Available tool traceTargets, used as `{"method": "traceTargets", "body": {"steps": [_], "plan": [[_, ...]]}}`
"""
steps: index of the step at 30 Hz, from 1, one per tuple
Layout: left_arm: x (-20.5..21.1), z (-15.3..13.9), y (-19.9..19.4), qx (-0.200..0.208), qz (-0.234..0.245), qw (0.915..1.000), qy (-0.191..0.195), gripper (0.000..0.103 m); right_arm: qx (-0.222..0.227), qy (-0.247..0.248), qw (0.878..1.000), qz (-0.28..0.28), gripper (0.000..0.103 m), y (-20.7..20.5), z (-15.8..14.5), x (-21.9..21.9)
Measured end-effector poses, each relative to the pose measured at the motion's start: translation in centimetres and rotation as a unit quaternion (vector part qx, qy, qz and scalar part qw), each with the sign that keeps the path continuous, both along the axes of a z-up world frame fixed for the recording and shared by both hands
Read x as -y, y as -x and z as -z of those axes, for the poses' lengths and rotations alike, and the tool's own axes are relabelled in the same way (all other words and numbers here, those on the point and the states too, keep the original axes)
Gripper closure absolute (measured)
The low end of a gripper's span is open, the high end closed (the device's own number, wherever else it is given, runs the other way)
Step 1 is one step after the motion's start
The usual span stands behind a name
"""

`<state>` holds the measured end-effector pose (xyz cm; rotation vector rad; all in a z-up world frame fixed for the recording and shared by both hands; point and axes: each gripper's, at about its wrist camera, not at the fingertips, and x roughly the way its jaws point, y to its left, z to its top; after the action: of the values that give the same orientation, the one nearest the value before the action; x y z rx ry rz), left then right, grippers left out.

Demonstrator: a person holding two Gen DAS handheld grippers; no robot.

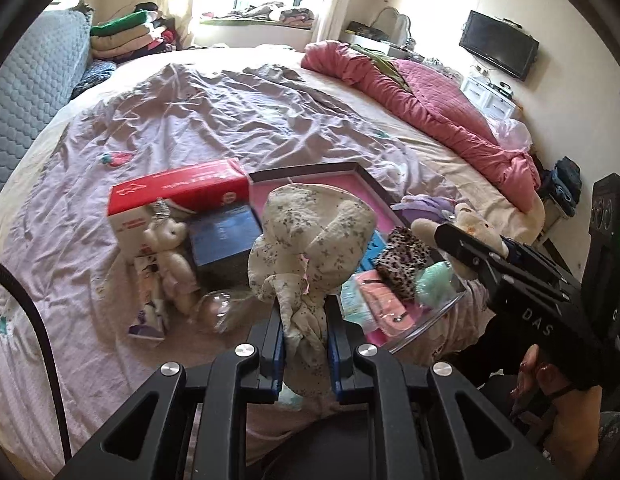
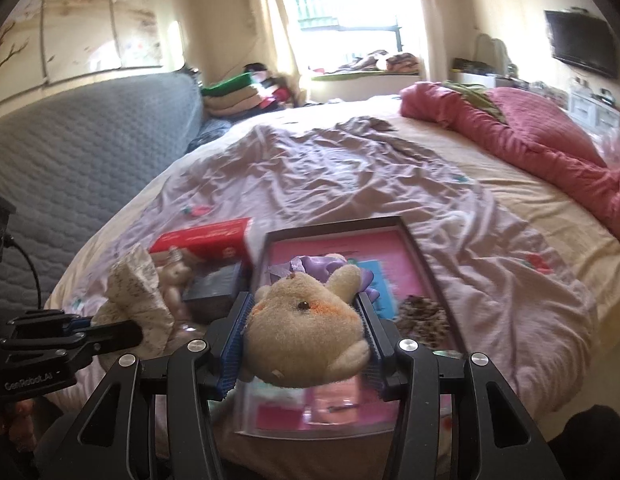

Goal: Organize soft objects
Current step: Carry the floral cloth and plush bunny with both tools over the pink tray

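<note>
The left tool is clenched on a floral cloth, lifted just left of the dark-rimmed tray on the bed. The right tool grips a beige plush toy, raised above that tray's near end.

Left matte-black two-finger gripper and right matte-black two-finger gripper: blue ribbed pads, round silver screws on angular cut-out linkages, white "DAS" and "GenRobot_AI" lettering, a thin black cable, and a green indicator glow.
</note>
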<state>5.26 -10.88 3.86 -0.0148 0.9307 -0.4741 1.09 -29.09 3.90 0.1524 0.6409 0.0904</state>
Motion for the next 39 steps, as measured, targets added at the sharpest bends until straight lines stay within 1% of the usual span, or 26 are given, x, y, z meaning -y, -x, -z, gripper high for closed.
{"method": "traceTargets", "body": {"steps": [5,9,18,22,30,34,39], "plan": [[2.3,0.4,-0.4,-0.001,0.020,0.9998,-0.007,0.085,0.005,-0.006,1.000,0.024,0.051,0.2,0.1,2.1],[4.1,0.9,-0.7,-0.004,0.034,0.9993,-0.013,0.085,0.006,-0.012,0.999,0.029,0.051,0.2,0.3,2.8],[7.3,2.8,-1.7,-0.028,0.058,0.9977,-0.019,0.085,0.000,-0.022,0.999,0.030,0.051,0.0,1.6,3.7],[8.1,3.5,-1.9,-0.037,0.063,0.9971,-0.020,0.085,-0.001,-0.028,0.999,0.033,0.051,-0.1,2.0,4.1],[9.5,4.8,-2.9,-0.049,0.069,0.9962,-0.023,0.085,-0.007,-0.022,0.999,0.033,0.051,-0.7,3.1,4.4],[10.5,5.6,-3.1,-0.052,0.074,0.9954,-0.032,0.085,-0.009,-0.026,0.999,0.037,0.051,-0.9,3.6,4.8],[11.6,6.6,-3.3,-0.063,0.087,0.9938,-0.030,0.085,-0.015,-0.028,0.999,0.040,0.051,-1.1,4.2,5.2]]}}
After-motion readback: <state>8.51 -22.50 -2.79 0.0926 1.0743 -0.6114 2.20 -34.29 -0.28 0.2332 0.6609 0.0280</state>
